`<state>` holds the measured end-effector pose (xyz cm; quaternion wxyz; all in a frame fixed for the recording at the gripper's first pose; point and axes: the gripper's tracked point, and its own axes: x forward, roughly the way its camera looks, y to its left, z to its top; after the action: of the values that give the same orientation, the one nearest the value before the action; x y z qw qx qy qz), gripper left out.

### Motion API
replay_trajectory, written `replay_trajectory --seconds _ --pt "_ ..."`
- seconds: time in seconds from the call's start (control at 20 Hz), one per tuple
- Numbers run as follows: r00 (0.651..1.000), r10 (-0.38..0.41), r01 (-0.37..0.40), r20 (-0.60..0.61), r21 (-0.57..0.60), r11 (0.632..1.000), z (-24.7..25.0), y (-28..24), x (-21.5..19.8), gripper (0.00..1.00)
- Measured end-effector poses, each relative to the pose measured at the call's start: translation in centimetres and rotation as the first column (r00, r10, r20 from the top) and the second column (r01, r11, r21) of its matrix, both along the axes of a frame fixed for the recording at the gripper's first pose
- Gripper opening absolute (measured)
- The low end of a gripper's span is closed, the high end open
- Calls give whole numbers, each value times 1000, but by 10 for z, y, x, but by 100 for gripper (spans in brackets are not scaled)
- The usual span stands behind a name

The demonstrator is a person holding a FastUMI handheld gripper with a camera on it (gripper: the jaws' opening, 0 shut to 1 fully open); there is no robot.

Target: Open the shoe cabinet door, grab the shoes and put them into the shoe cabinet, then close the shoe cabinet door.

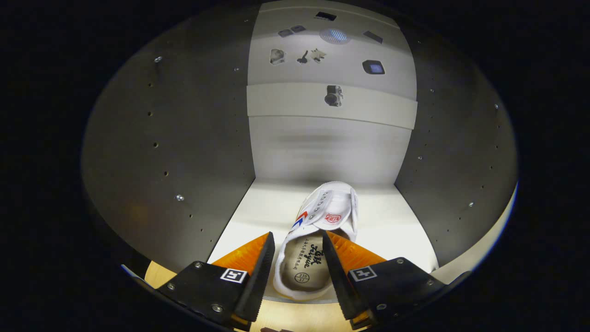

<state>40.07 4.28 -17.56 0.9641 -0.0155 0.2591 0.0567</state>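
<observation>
Shoe (322,221) on cabinet floor (258,216) (fingers (260,272) apart)

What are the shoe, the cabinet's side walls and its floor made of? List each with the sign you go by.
Shoe: white canvas by its matte woven look, metal eyelets, a printed insole; the gripper straddles its heel, fingers apart.
Side walls: grey laminated board, probably; smooth, with rows of drilled shelf-pin holes and screws.
Floor: white laminated panel, slightly glossy, reflecting light.

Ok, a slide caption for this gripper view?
Gripper open around a white shoe's heel, shoe resting inside the open cabinet.
</observation>
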Motion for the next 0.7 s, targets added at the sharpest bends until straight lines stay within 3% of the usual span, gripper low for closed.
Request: replay_trajectory --seconds 0.3,0.7 --pt "999 -4 5 49 -29 1000 23 -6 -41 80" --pt "998 -35 35 57 -2 999 49 -25 -150 87"
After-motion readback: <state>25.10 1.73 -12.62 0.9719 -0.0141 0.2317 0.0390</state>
